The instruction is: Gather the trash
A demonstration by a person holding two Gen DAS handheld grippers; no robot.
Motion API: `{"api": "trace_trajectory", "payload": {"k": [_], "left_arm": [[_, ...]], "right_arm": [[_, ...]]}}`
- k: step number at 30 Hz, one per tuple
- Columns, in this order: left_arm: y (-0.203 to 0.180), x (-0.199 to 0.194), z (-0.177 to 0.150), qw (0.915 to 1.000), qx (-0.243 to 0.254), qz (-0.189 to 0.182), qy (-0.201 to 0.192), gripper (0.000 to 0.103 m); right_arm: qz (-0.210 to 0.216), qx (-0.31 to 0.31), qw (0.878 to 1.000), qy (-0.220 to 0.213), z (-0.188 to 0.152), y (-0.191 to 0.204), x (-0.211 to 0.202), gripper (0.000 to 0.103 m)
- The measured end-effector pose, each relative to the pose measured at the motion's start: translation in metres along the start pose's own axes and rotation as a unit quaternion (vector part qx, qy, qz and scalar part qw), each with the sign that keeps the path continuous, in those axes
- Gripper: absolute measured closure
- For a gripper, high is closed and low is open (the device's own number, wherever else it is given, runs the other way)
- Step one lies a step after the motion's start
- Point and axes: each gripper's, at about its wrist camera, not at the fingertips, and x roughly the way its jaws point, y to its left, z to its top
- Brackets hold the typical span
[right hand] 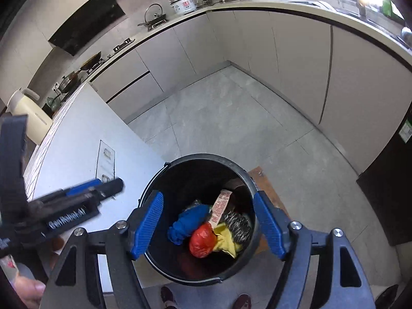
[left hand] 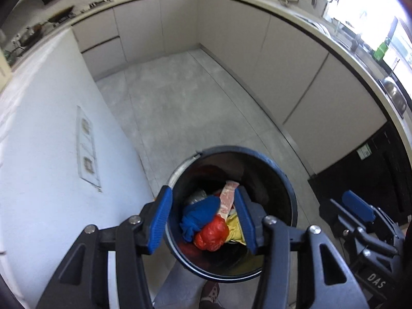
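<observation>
Over the black bin [right hand: 198, 270] on the grey floor, both grippers point steeply down with nothing between their blue pads. Left gripper [left hand: 203, 219] is parted about halfway, right gripper [right hand: 209, 224] spread wider — neither touches anything. Inside the bin lies the trash: a blue cloth [right hand: 184, 222], red bag [right hand: 202, 240], yellow wrapper [right hand: 226, 242], steel scourer [right hand: 238, 225] and a printed paper strip [right hand: 220, 206].

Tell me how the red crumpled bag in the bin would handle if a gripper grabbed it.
The red bag looks like thin crumpled plastic, so probably light and floppy, collapsing under the pads. Its glossy surface may be slippery. Resting loosely on other trash in the black bin, it would likely shift if pushed.
</observation>
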Motion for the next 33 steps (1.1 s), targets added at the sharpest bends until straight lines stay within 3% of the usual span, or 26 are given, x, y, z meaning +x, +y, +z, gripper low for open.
{"api": "trace_trajectory", "payload": {"k": [8, 13, 18, 25, 33], "left_arm": [[0.017, -0.072, -0.020, 0.9989, -0.041, 0.007, -0.022, 0.051], [0.025, -0.122, -0.049, 0.9980, -0.042, 0.014, -0.046, 0.051], [0.038, -0.163, -0.093, 0.9962, -0.041, 0.032, -0.070, 0.041], [0.062, -0.214, -0.162, 0.9913, -0.090, 0.034, -0.090, 0.040], [0.056, -0.251, -0.213, 0.9891, -0.091, 0.072, -0.091, 0.038]], "right_arm": [[0.016, -0.036, 0.999, 0.024, -0.003, 0.020, -0.033, 0.029], [0.027, -0.058, 0.998, 0.030, -0.022, 0.042, -0.062, 0.029], [0.030, -0.084, 0.996, 0.029, -0.058, 0.067, -0.101, 0.029], [0.026, -0.117, 0.993, 0.014, -0.126, 0.098, -0.173, 0.028], [0.029, -0.147, 0.989, -0.017, -0.182, 0.117, -0.248, 0.023]]}}
